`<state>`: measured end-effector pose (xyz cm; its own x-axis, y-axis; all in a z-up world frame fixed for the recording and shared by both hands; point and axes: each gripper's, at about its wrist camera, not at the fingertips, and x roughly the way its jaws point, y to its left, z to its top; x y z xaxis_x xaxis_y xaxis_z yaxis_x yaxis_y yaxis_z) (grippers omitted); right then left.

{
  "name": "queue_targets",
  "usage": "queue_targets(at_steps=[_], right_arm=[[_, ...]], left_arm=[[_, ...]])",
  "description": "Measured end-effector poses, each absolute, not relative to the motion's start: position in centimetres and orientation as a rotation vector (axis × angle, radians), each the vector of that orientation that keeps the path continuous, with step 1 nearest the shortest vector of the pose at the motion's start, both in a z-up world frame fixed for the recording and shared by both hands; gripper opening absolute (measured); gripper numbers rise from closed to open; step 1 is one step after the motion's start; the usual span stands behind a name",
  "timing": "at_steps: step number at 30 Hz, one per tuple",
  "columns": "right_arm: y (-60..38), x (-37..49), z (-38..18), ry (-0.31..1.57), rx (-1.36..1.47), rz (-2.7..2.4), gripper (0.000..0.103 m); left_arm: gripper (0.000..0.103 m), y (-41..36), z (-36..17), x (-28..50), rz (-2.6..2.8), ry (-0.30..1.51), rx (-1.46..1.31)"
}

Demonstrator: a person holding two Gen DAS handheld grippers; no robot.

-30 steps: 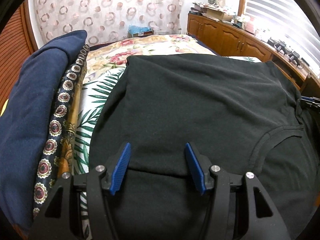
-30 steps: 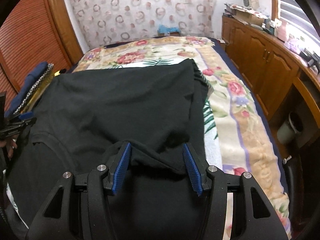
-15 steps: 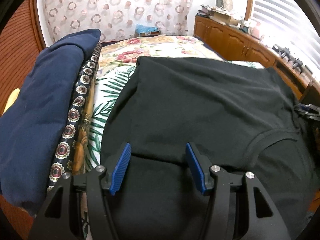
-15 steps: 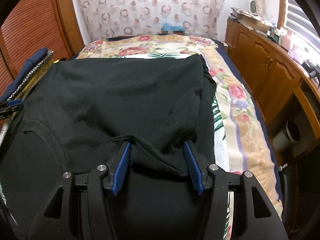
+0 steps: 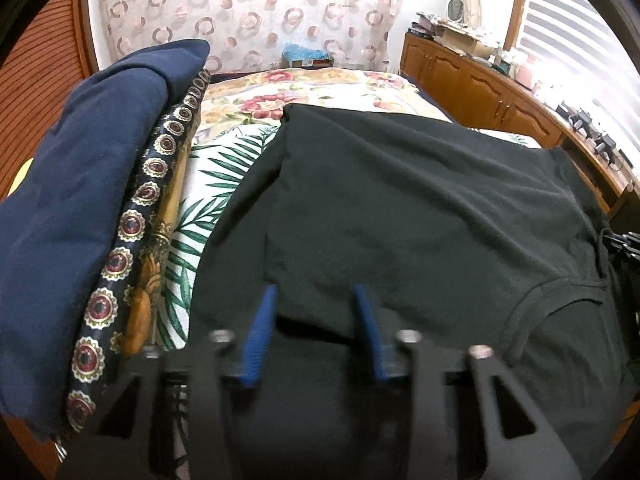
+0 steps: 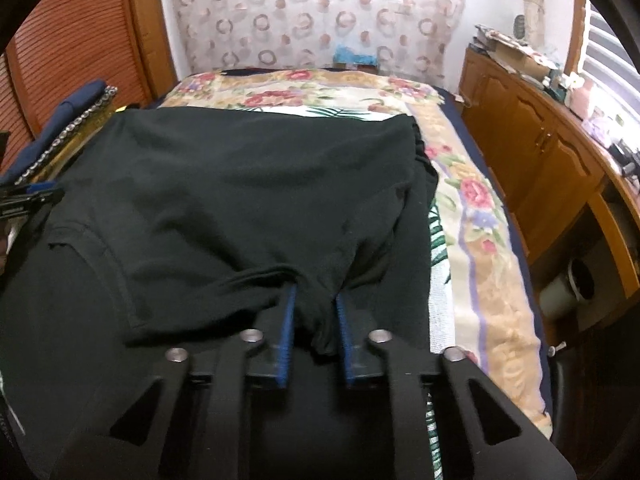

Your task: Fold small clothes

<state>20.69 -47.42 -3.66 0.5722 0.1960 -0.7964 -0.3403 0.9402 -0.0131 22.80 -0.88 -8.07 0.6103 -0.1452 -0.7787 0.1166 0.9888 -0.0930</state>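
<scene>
Through your left wrist camera, your left tongs point(image 5: 316, 300) stand spread over a folded edge of the black cotton T-shirt point(image 5: 420, 200), which lies flat on the floral bedspread point(image 5: 224, 184) beside a navy folded garment point(image 5: 80, 184). Through your right wrist camera, your right tongs point(image 6: 314, 306) pinch a bunched fold of the black cotton T-shirt point(image 6: 240, 184) near its right edge.

Black shirt point(image 6: 240, 200) hides right fingers' point(image 6: 289, 320) tips; left fingers point(image 5: 258, 340) blurred.
</scene>
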Motion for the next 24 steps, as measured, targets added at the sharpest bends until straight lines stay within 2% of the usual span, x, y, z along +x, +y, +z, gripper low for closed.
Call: queue_targets(at_steps=[1, 2, 3, 15, 24], right_arm=[[-47.4, 20.6, -3.5, 0.904, -0.17, 0.325, 0.01], [-47.4, 20.5, -3.2, 0.892, -0.162, 0.343, 0.009], [-47.3, 20.4, -3.0, 0.882, -0.16, 0.351, 0.008], [-47.3, 18.9, 1.1, 0.757, -0.131, 0.388, 0.005], [-47.4, 14.9, 4.1, 0.674, -0.129, 0.39, 0.004]], left_arm=[[0.019, -0.8, -8.0, 22.7, -0.157, 0.903, -0.04], [0.009, -0.8, -8.1, 22.7, -0.172, 0.913, -0.046], [0.003, -0.8, -8.0, 22.6, -0.182, 0.919, -0.051], [0.001, 0.1, -2.6, 19.0, -0.199, 0.736, -0.059], [0.001, 1.9, -0.5, 14.9, -0.191, 0.654, -0.081]])
